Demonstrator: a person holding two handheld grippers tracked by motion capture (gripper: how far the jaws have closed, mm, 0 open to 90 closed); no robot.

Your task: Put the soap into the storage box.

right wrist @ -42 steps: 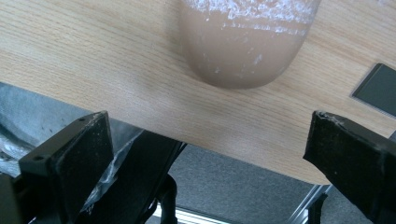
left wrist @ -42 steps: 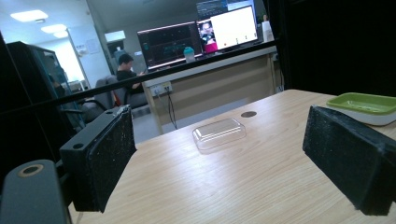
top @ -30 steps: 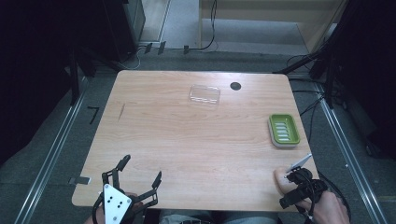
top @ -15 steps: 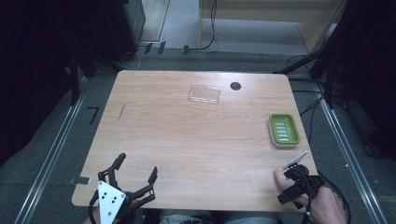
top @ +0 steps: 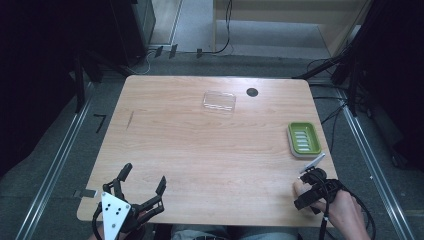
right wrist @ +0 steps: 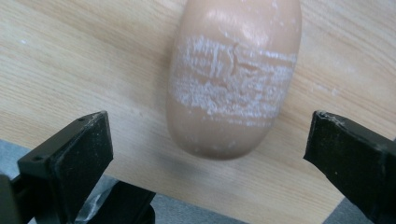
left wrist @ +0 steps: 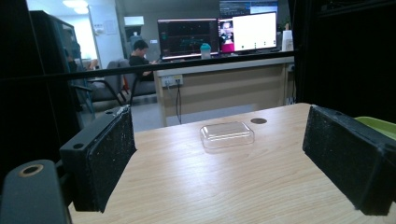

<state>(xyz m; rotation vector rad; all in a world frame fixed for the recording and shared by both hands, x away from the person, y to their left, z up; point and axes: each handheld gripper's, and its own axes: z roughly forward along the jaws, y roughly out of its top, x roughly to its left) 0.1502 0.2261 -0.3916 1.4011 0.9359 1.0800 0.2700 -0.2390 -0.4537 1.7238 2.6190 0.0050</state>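
A peach-coloured bar of soap [right wrist: 233, 79] with a scuffed white band lies on the wooden table [top: 210, 150] near the front right edge. In the high view the soap [top: 298, 187] sits just left of my right gripper [top: 309, 192]. My right gripper [right wrist: 210, 137] points down at it, open, one jaw on each side and neither touching. A green soap dish [top: 303, 138] stands at the right edge, beyond the soap. My left gripper [top: 145, 175] hovers open at the front left corner, with nothing in it. The left gripper [left wrist: 219, 158] faces a clear plastic lid [left wrist: 227, 134].
The clear plastic lid [top: 219, 101] lies at the far middle of the table, with a round black grommet [top: 252, 92] to its right. The dish's green rim [left wrist: 376, 123] shows at the right of the left gripper view. Cables and metal rails run along the floor around the table.
Both grippers have drifted slightly to the left. The right one now stands closer over the soap. The soap, dish and lid have not moved.
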